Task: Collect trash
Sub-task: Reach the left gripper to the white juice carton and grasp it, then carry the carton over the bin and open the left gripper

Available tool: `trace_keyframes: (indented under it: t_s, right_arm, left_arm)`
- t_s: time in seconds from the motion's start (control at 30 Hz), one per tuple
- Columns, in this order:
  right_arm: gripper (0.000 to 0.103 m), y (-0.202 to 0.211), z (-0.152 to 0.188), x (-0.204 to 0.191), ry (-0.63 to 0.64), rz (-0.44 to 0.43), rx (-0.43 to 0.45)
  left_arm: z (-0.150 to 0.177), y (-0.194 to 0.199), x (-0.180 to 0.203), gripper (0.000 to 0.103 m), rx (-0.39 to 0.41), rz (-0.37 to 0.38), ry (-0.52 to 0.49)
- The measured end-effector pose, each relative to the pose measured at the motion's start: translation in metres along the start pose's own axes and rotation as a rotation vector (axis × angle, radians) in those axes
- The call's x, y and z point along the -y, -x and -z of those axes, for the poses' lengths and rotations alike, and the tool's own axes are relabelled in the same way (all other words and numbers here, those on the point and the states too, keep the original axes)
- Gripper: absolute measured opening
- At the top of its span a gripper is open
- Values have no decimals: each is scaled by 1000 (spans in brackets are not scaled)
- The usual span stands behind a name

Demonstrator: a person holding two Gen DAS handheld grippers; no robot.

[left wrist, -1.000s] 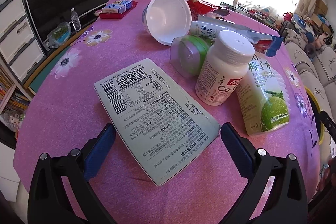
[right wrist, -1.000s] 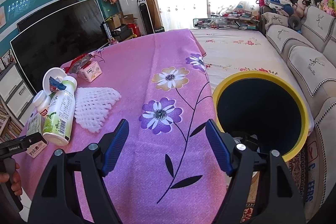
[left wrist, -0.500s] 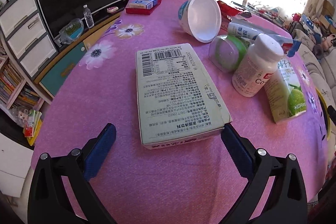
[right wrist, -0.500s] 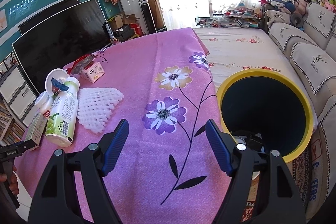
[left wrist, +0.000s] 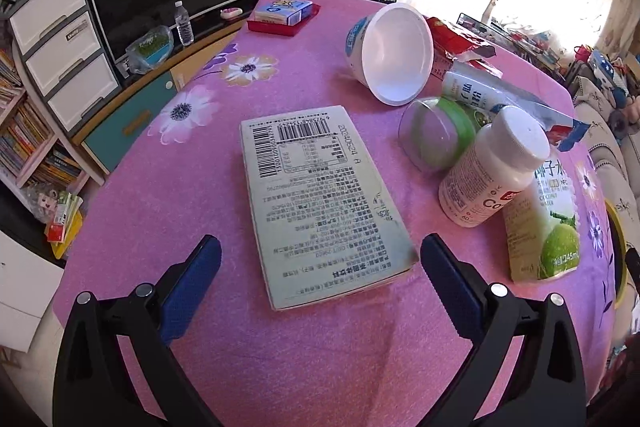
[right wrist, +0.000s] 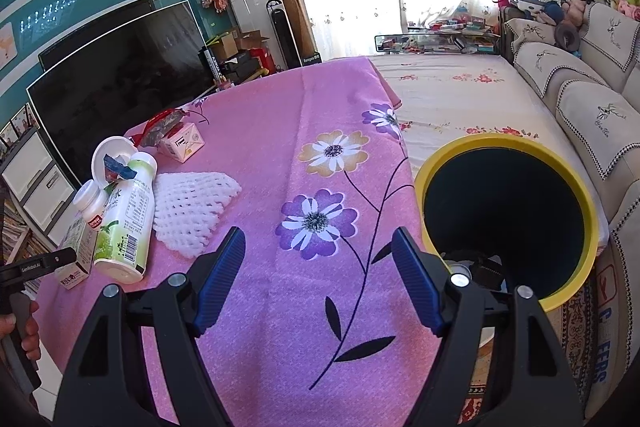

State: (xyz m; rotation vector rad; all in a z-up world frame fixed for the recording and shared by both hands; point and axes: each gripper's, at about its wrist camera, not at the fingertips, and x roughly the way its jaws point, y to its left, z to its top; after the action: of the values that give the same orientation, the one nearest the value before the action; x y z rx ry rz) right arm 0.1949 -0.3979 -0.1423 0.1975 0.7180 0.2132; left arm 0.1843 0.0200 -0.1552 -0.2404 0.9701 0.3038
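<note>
Left gripper (left wrist: 320,267) jaws released, straddling the flat grey-green printed cardboard box (left wrist: 316,203) lying on the pink counter (left wrist: 168,195). Right gripper (right wrist: 318,271) jaws released, empty. Risk: low box slips under the pads.

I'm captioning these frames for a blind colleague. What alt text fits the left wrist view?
The open left gripper hovers over a flat cardboard box lying barcode side up on a pink flowered tablecloth. To the right sit a tipped white cup, a white pill bottle and a coconut water carton.
</note>
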Motion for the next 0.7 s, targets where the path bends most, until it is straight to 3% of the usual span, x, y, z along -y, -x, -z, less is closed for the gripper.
trace_keyframes:
  t_s: [0.33, 0.4, 0.43, 0.47, 0.7]
  right_arm:
    - [72, -2, 1, 9, -19, -10, -1]
    - [72, -2, 1, 10, -23, -12, -1]
    - [72, -2, 1, 10, -24, -13, -2]
    - [72, -2, 1, 10, -25, -15, -3]
    - [72, -1, 2, 10, -24, -14, -5]
  left_arm:
    - [-15, -29, -4, 98, -56, -35, 29]
    - [-14, -30, -5, 93, -51, -30, 13]
    - [-14, -31, -5, 80, -50, -21, 3]
    - [-12, -31, -4, 76, -49, -23, -8]
    - [-2, -10, -6, 74, 4, -16, -80]
